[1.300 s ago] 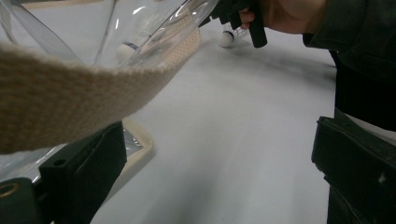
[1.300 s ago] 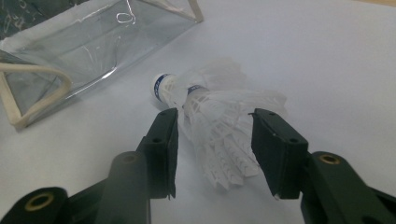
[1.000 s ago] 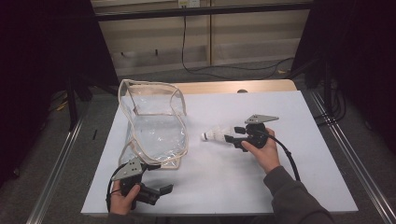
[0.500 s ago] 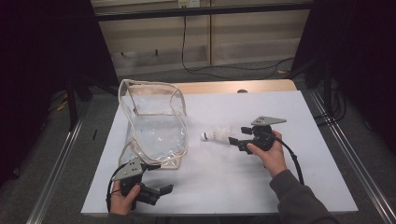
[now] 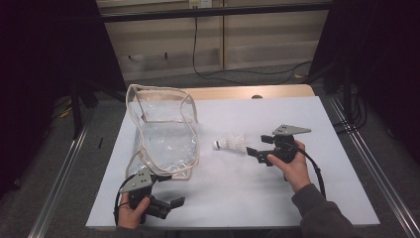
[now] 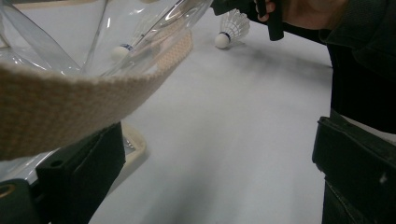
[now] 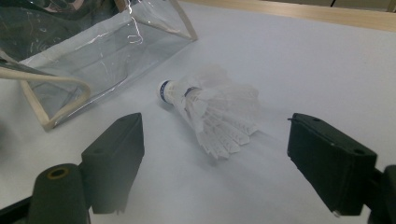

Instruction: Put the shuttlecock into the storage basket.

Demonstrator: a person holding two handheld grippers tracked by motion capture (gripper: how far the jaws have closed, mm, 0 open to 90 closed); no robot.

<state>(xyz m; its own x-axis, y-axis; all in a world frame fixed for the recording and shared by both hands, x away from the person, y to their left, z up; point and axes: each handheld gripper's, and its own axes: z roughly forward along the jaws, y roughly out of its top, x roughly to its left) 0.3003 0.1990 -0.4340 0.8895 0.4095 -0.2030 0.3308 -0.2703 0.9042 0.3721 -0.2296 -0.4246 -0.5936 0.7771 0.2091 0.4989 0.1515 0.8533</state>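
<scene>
the white shuttlecock (image 5: 233,143) lies on its side mid-frame on the bench (image 5: 317,193), free of the right gripper (image 5: 253,151), whose jaws have just been opening and stand spread. the left gripper (image 5: 174,202), lower left, is spread too, beside the clear bag (image 5: 163,144), whose strap hides part of its view.

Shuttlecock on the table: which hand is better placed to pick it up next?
Right. The right gripper sits just beside the shuttlecock, open fingers aimed at it, having just been opening, nothing between them. The left gripper is at the table's near edge by the bag.
</scene>
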